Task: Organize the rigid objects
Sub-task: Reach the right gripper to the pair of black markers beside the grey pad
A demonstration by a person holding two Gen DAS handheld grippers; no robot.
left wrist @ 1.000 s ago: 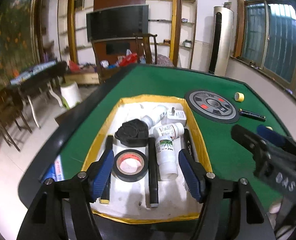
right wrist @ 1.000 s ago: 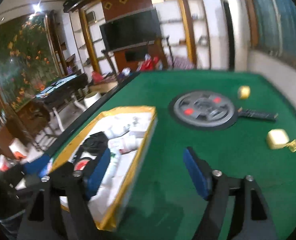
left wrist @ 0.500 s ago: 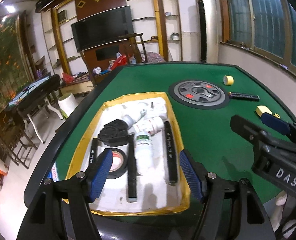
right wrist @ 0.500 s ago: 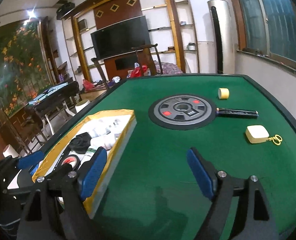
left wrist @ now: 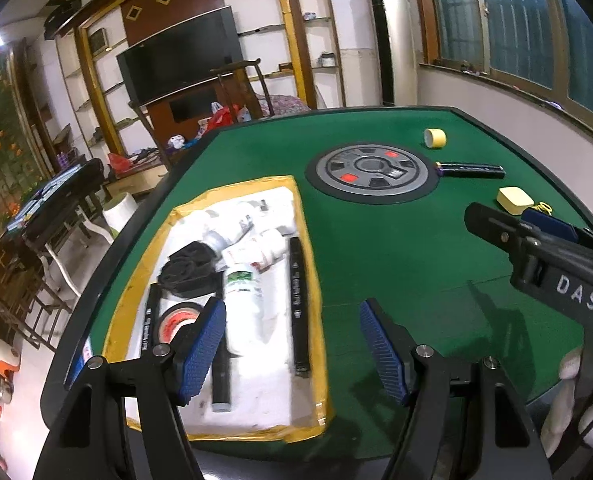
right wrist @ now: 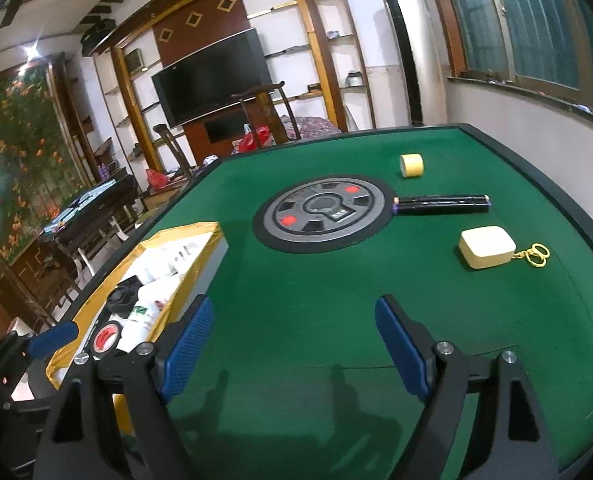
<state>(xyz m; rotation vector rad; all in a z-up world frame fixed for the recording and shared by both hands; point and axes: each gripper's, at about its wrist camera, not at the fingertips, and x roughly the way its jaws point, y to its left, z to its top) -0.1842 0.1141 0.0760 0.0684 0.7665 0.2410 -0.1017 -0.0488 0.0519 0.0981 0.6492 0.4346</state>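
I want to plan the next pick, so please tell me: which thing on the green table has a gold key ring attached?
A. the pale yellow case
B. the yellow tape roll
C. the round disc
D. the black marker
A: in the right wrist view the gold key ring hangs from the side of the pale yellow case; nothing is attached to the other three things.

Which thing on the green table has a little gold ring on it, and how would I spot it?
Start at the big round grey disc in the middle of the green table. Past the black marker lying beside it sits a small cream box with rounded corners. Unlike the yellow tape roll farther back, it trails a gold key ring.
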